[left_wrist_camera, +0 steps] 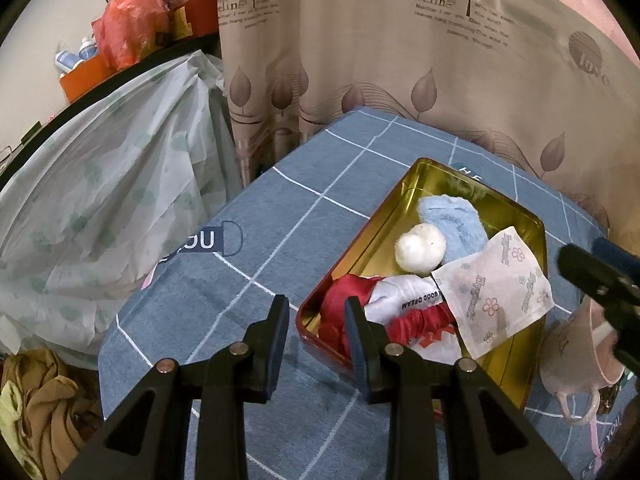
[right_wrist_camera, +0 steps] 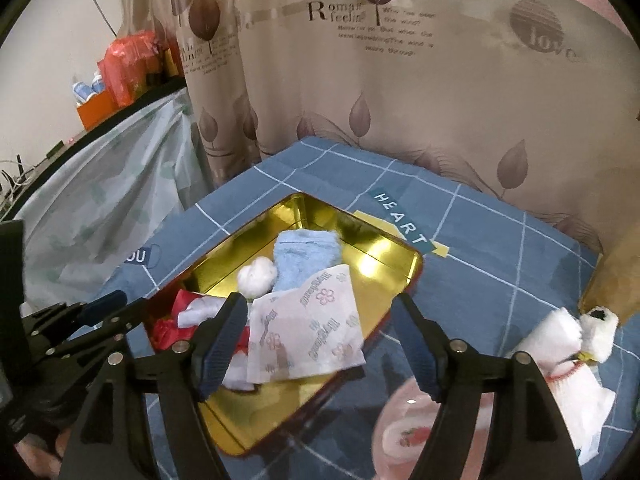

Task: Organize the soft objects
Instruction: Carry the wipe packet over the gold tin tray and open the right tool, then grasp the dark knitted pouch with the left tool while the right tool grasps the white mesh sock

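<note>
Left gripper [left_wrist_camera: 317,312]: fingers parted, nothing held, poised at the near left corner of the gold tin [left_wrist_camera: 516,376]; its right finger overlaps the red and white cloth [left_wrist_camera: 384,300]. Inside the tin lie that cloth, a white ball [left_wrist_camera: 420,252], a blue towel [left_wrist_camera: 456,220] and a printed tissue [left_wrist_camera: 496,292], the tissue's long axis running diagonally. Right gripper [right_wrist_camera: 320,328]: fingers wide apart, empty, above the tissue.

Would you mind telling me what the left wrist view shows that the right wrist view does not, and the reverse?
Only the left wrist view shows the brown clothes heaped on the floor. Only the right wrist view shows the white plush toy and the HEART label on the blue cloth. Both show the gold tin holding the blue towel, white ball, red and white cloth and printed tissue.
</note>
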Available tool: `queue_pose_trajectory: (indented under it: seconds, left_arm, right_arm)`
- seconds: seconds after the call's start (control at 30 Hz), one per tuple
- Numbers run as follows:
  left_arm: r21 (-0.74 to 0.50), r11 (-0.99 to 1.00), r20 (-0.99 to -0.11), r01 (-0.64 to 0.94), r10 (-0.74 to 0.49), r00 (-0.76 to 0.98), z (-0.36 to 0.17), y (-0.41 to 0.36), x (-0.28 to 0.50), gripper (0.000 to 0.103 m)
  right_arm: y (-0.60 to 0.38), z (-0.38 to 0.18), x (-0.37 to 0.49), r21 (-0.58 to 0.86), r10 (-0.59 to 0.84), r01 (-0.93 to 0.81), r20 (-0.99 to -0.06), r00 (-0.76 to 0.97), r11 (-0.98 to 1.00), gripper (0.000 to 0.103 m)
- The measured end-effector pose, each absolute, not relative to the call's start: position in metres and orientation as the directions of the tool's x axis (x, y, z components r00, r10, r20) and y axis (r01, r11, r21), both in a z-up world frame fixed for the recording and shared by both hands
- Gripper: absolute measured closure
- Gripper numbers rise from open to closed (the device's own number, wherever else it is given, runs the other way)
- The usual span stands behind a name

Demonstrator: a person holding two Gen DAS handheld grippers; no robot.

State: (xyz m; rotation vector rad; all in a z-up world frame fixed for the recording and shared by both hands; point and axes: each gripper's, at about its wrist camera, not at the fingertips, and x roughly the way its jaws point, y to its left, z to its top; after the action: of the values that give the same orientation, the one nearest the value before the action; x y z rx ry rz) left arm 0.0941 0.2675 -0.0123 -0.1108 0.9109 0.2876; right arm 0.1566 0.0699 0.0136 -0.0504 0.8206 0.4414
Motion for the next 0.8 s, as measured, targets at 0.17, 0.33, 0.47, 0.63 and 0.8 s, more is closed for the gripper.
queue_pose_trajectory:
  seconds: [0.17, 0.33, 0.47, 0.63, 0.8]
  left_arm:
    - [0.04, 0.958, -0.788, -0.284, 0.205, 0.581, -0.013, 0.264, 0.094, 0.074]
    - [0.054, 0.959, -0.782, -0.279, 0.214, 0.585, -0.011, 0.261, 0.092, 0.074]
    - [0.069, 0.96, -0.778, -0.271, 0.222, 0.588, -0.011, 0.257, 0.092, 0.074]
    - [0.087, 0.962, -0.772, -0.261, 0.23, 0.592, -0.011, 0.252, 0.092, 0.074]
    - [0.11, 0.964, -0.763, -0.243, 0.239, 0.6, -0.01, 0.244, 0.09, 0.074]
  right_arm:
    - [0.05, 0.025, 0.142, 0.126, 0.359, -0.388, -0.699, 0.618, 0.913, 0.03]
    - [0.026, 0.033, 0.128, 0.108, 0.338, -0.369, -0.685, 0.645, 0.923, 0.029]
    - [0.002, 0.037, 0.121, 0.102, 0.315, -0.34, -0.677, 0.665, 0.935, 0.029]
    - [-0.033, 0.039, 0.113, 0.093, 0.271, -0.285, -0.674, 0.687, 0.954, 0.028]
    - [-0.079, 0.033, 0.104, 0.08, 0.201, -0.201, -0.681, 0.705, 0.976, 0.027]
